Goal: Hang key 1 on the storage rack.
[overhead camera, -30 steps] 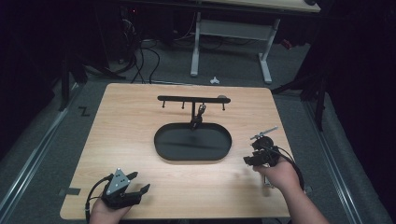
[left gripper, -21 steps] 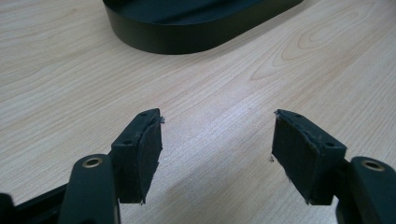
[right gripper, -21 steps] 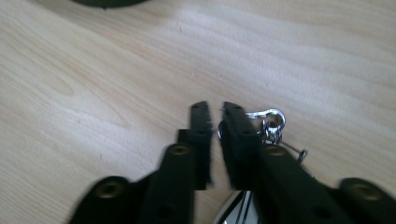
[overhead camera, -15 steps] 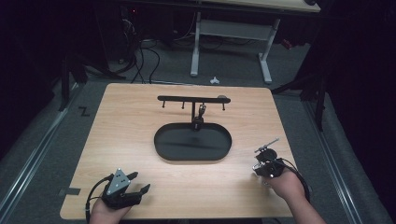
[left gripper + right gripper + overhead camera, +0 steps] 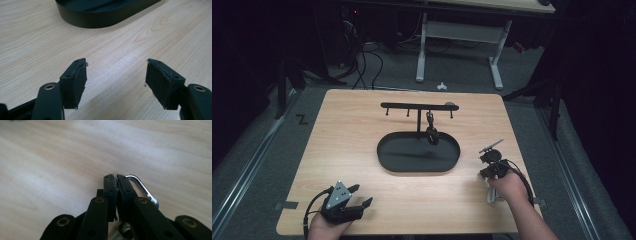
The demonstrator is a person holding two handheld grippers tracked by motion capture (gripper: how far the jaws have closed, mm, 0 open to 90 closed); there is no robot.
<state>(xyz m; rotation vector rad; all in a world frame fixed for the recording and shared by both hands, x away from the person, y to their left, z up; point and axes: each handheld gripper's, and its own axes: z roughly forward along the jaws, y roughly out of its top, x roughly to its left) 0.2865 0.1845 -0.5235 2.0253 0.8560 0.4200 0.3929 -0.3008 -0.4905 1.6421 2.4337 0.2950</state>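
Two grippers in play: right gripper (image 5: 116, 178) is clamped on a silver clip (image 5: 143, 188), its wire loop sticking out to one side of the pinched jaws, low over the table (image 5: 362, 130) near its right edge. Left gripper (image 5: 116, 72) sits w/ jaws spread wide, holding nothing, at the near-left corner, tray (image 5: 100, 17) well ahead of it. Rack (image 5: 419, 106) stands behind the tray (image 5: 418, 152); one dark item (image 5: 431, 134) already hangs off a peg.

Judgement: step is carrying the clip to the rack & hooking it on a free peg. To do it well:
- keep the pinch firm, grip is thin & off-centre
- lift clear of the tray rim
- approach w/ loop facing the peg, let go only once it's seated
- left hand can steady the rack's base if it tips.
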